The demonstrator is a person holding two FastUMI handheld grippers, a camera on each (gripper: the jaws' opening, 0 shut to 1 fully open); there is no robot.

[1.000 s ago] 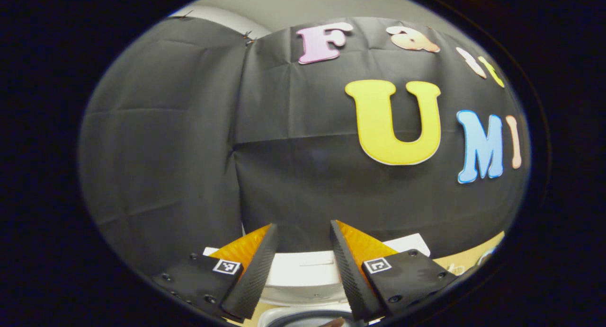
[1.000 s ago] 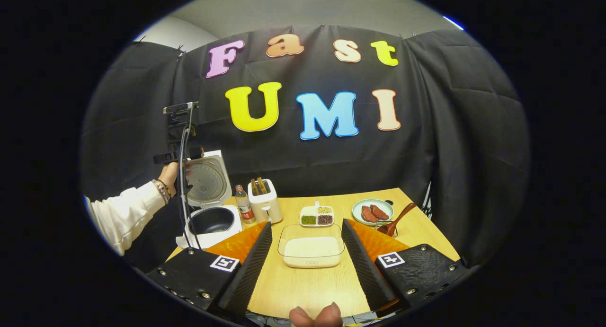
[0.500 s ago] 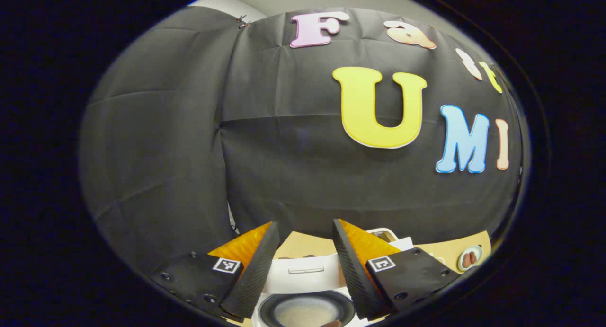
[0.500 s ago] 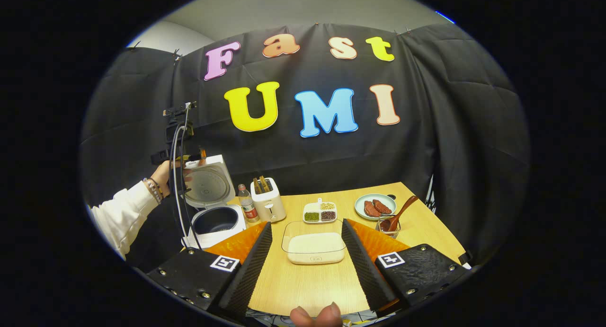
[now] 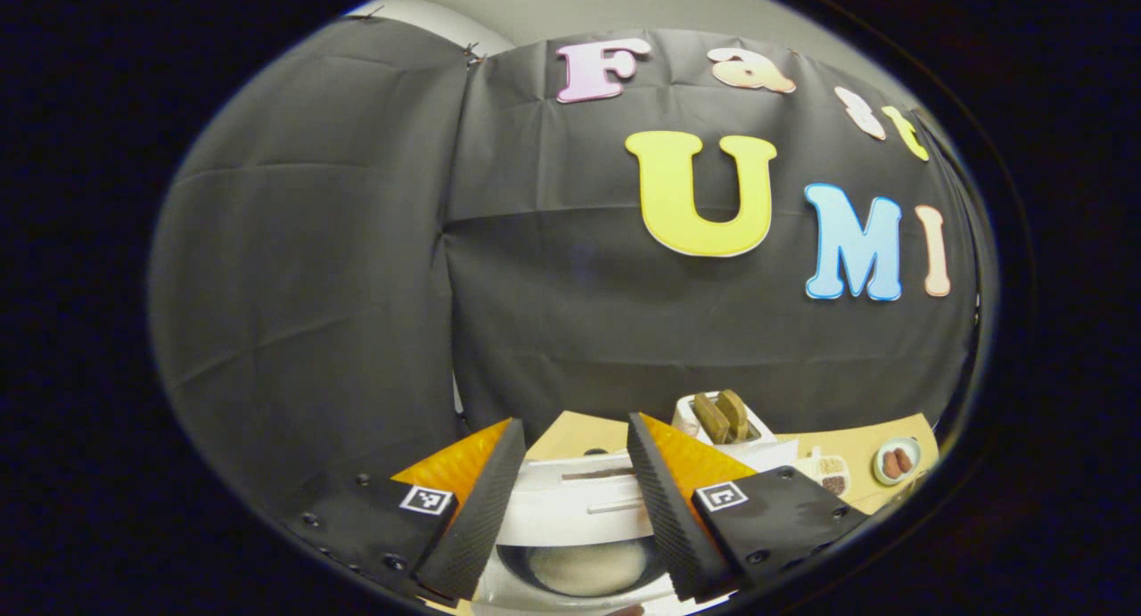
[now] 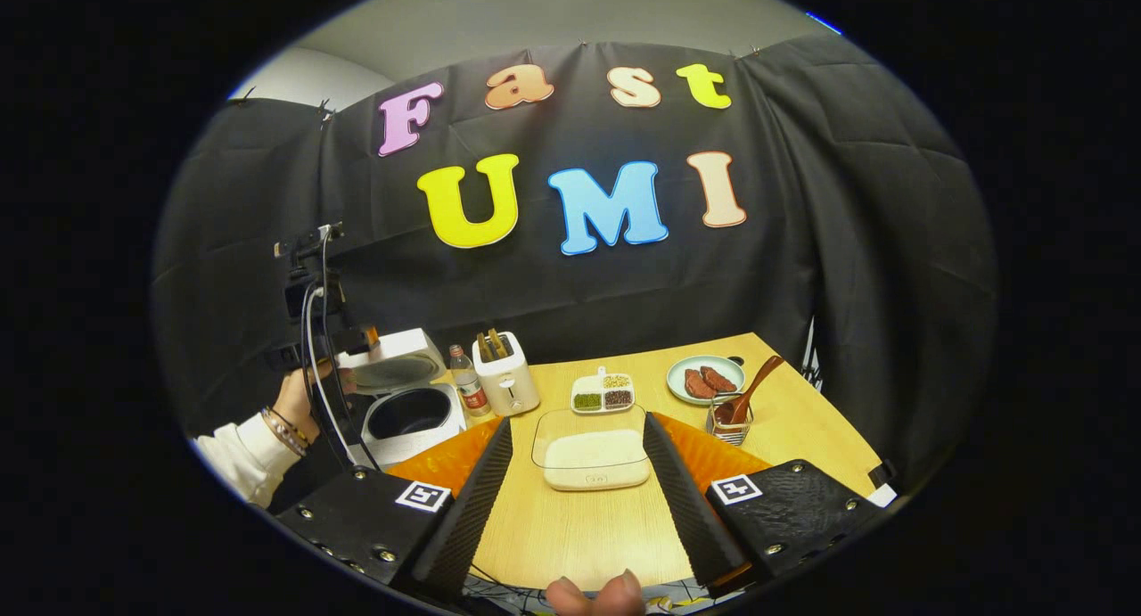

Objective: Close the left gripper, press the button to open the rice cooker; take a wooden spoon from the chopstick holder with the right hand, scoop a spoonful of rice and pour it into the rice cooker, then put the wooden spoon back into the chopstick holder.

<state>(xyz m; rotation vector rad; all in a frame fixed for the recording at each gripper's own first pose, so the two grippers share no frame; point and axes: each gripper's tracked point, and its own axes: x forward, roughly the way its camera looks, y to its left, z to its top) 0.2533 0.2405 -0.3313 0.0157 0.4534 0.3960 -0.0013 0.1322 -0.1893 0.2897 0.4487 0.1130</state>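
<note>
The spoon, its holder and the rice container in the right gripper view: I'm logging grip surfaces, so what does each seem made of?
The spoon looks like wood, a smooth reddish-brown with a dull sheen. Its holder looks like a thin metal wire rack, since you can see through it. The rice container looks like clear glass or plastic, with see-through walls and a glossy rim; which of the two is unclear.

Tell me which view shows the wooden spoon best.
The right gripper view: the wooden spoon stands clear in the chopstick holder near the table's right side, handle leaning up to the right, unobstructed. In the left gripper view that corner of the table sits at the far edge, too small and blurred to make the spoon out.
</note>
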